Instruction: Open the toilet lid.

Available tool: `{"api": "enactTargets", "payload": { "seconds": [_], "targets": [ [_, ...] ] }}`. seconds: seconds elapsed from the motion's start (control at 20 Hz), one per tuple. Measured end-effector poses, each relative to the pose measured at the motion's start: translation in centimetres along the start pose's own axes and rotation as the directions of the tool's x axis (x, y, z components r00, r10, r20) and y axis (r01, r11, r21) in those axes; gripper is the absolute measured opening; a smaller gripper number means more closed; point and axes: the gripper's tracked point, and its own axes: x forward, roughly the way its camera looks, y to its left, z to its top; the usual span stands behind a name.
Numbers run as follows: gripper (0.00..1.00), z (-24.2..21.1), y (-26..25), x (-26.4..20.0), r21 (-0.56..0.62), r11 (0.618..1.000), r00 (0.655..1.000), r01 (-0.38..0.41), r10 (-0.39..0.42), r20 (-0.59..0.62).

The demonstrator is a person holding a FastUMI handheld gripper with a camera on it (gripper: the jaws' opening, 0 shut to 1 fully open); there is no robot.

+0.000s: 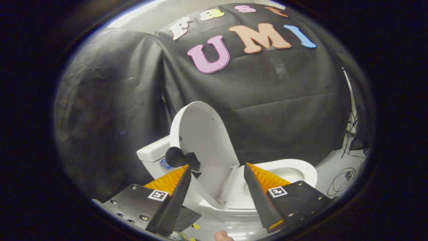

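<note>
the tongs (217, 170) stand released, their two fingers spread wide with nothing pressed between them. in the gap just ahead of them rises the toilet lid (202, 140), raised upright, its long axis standing nearly vertical and its rounded end pointing up, leaning back toward the tank (152, 155). a dark knob (175, 157) sits on the lid's edge just beyond one fingertip. the toilet bowl (294, 172) lies open beside the lid.

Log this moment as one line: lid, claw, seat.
toilet lid: raised upright | claw: open, fingers either side of lid's lower edge, not gripping | seat: down
</note>
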Motion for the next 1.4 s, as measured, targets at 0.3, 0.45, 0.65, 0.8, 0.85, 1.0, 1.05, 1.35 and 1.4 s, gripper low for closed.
{"api": "enactTargets", "payload": {
  "seconds": [0.3,0.45,0.65,0.8,0.85,1.0,1.05,1.35,1.4],
  "targets": [
    [0.93,1.3,-4.5,-2.2,-0.002,0.997,0.996,0.081,-0.081,0.032],
    [0.93,1.2,-6.3,-3.2,-0.015,0.995,0.994,0.102,-0.101,0.029],
    [0.93,1.5,-8.7,-4.6,-0.079,0.987,0.99,0.143,-0.141,0.03],
    [0.93,2.1,-10.0,-5.6,-0.127,0.977,0.985,0.173,-0.168,0.049],
    [0.93,2.0,-10.2,-5.8,-0.147,0.973,0.984,0.177,-0.171,0.051],
    [0.93,2.0,-11.4,-6.8,-0.212,0.955,0.978,0.206,-0.198,0.06],
    [0.93,2.1,-11.8,-7.0,-0.227,0.951,0.977,0.212,-0.202,0.066],
    [0.93,3.0,-13.6,-8.9,-0.229,0.946,0.973,0.231,-0.217,0.083],
    [0.93,3.4,-13.8,-9.2,-0.224,0.946,0.972,0.234,-0.219,0.091]
  ]
}}
